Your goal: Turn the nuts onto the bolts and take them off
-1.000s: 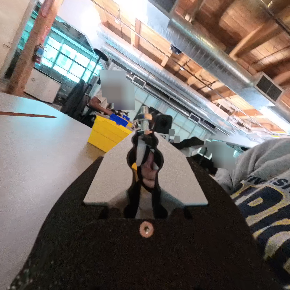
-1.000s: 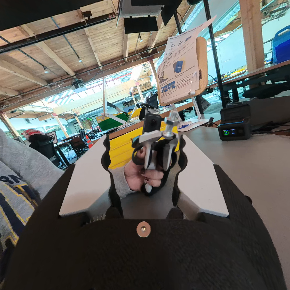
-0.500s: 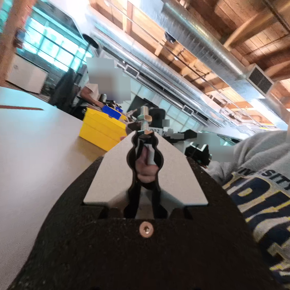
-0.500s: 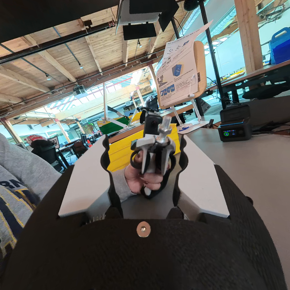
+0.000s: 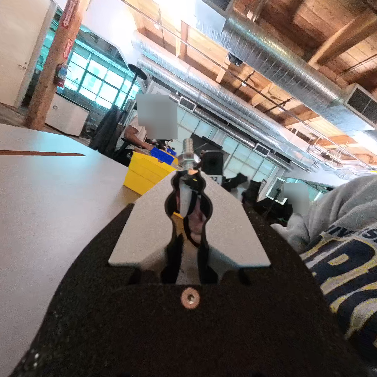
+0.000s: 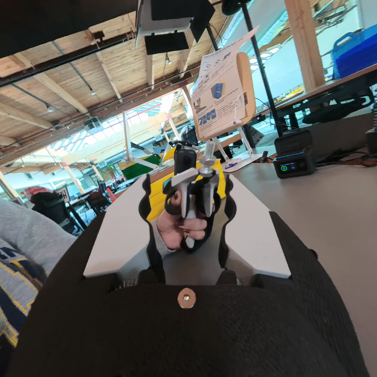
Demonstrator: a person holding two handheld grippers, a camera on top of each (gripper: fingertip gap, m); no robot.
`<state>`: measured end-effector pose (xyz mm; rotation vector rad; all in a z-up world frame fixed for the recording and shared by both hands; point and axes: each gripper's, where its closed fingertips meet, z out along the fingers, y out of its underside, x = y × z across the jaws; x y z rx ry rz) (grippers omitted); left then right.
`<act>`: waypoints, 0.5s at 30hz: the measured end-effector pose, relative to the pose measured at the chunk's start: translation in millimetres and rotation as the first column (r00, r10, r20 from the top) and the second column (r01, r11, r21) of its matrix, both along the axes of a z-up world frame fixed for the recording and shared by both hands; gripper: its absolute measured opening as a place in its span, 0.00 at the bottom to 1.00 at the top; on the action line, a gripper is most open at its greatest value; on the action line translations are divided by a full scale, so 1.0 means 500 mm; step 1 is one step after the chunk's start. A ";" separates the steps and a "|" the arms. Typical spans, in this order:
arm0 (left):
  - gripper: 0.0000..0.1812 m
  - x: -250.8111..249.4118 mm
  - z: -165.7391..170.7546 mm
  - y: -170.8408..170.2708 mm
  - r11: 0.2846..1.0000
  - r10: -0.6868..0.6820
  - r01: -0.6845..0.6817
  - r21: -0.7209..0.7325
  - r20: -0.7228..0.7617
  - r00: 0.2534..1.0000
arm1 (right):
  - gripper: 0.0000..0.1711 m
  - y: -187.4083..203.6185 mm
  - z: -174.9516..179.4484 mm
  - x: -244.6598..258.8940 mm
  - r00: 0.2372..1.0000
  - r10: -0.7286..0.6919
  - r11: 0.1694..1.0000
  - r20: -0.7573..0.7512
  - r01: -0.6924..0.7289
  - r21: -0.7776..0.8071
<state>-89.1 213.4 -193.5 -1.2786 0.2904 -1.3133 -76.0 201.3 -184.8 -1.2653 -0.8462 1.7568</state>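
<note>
Daylight from the windows (image 5: pixel 95 79) and skylights (image 6: pixel 142 120) lit both views brightly, blowing out the ceiling's upper part in the left wrist view. Wide-angle distortion bent the ducts (image 5: pixel 265 51) and beams (image 6: pixel 61 85). The grey sleeve (image 6: pixel 24 230) was motion-blurred; the desk (image 5: pixel 51 204) carried soft glare.

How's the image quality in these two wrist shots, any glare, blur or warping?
Left wrist view: windows blow out teal-white; ductwork bows from the wide lens; bolt sharp. Right wrist view: sweatshirt at the left edge smears with blur; bright windows behind the paper stand.
</note>
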 end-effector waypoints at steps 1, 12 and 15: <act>0.08 0.017 -0.002 -0.006 0.999 -0.036 0.036 0.006 -0.022 0.999 | 0.37 0.008 0.001 0.003 1.000 -0.010 1.000 -0.013 0.010 -0.027; 0.08 0.075 -0.021 -0.030 0.984 -0.167 0.173 0.033 -0.132 0.977 | 0.04 0.018 0.017 0.023 1.000 -0.004 1.000 -0.026 0.004 -0.008; 0.31 0.058 -0.016 -0.002 0.998 -0.062 0.066 0.022 -0.136 0.989 | 0.04 0.016 0.042 0.043 0.994 -0.090 0.989 0.055 0.082 0.125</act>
